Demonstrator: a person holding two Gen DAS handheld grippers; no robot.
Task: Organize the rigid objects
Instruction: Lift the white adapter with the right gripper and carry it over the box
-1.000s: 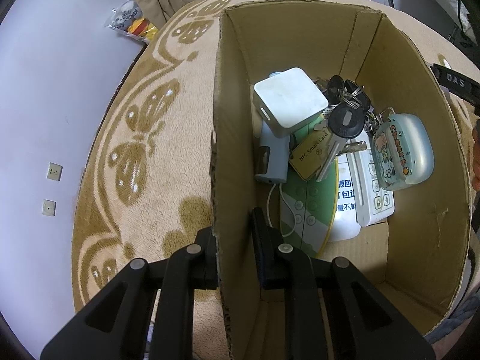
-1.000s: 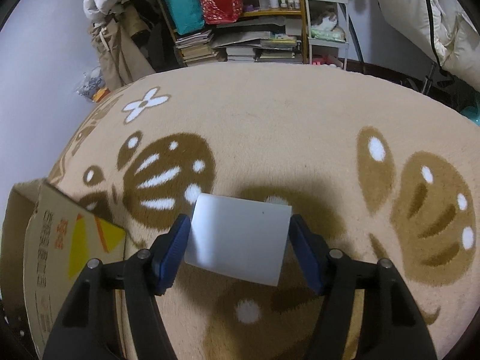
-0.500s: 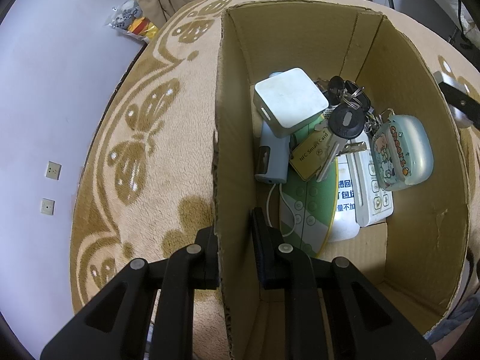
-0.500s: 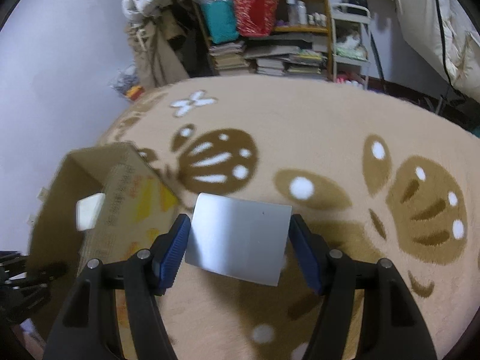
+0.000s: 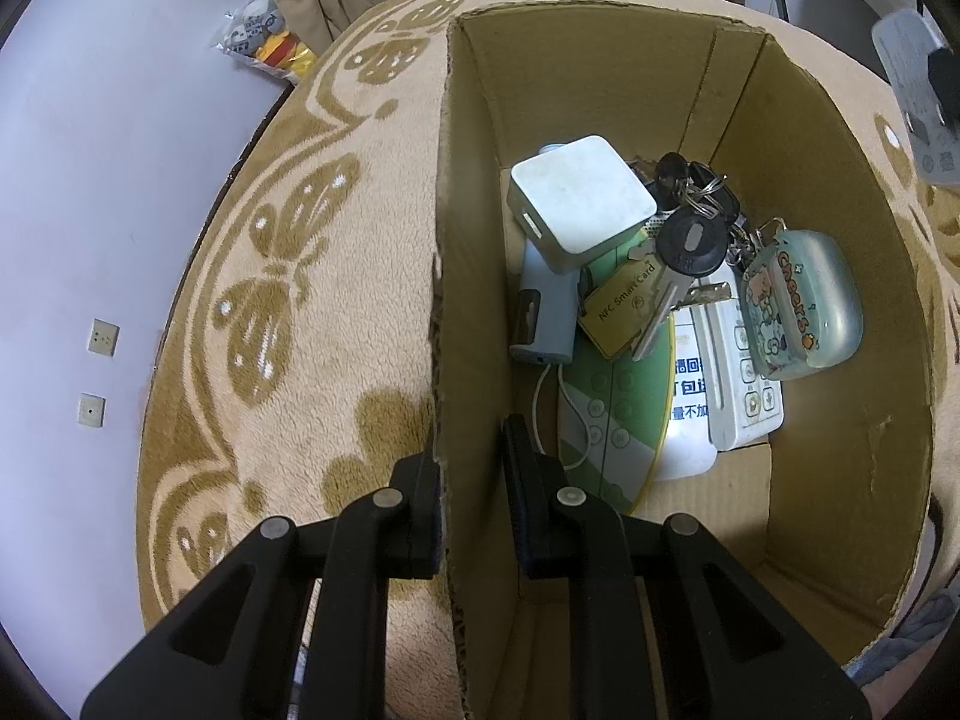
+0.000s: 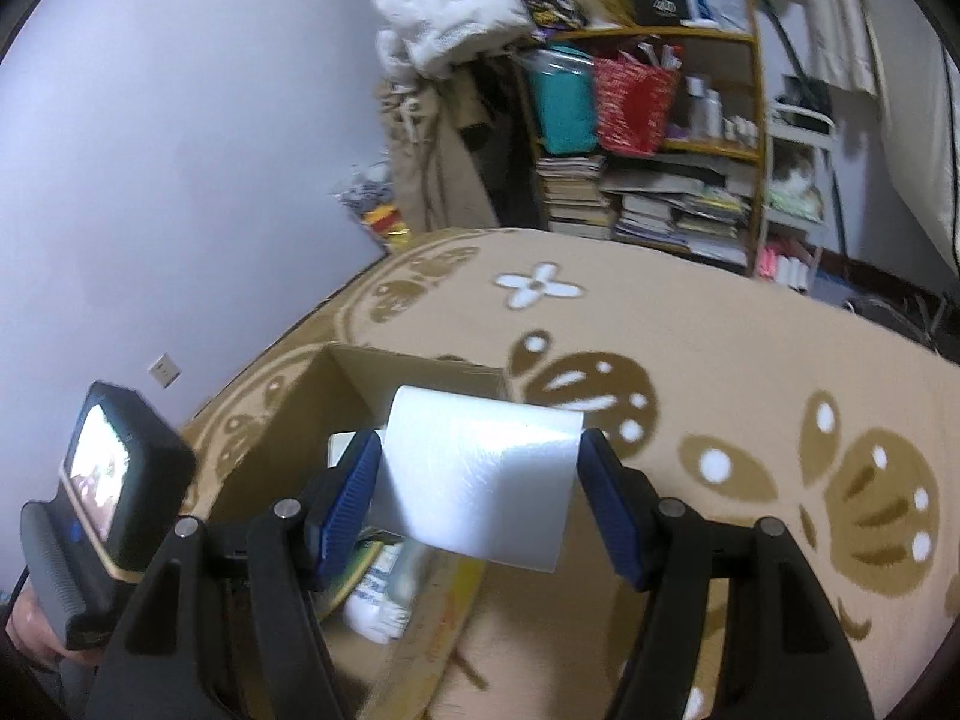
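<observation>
On the tan butterfly-patterned carpet (image 5: 288, 276) stands the cardboard box (image 5: 840, 312), its near wall clamped by the left gripper (image 5: 471, 498), while above its rim the right gripper (image 6: 480, 480) holds its fingers (image 6: 351, 492) pressed on a white card (image 6: 480, 474).

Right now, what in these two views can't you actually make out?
- Silver card in the right gripper: its face is glare-washed in the right wrist view, no print readable.
- Cardboard box floor: hidden under the piled items in the left wrist view.
- White remote: top end covered by the keys and pastel case.
</observation>
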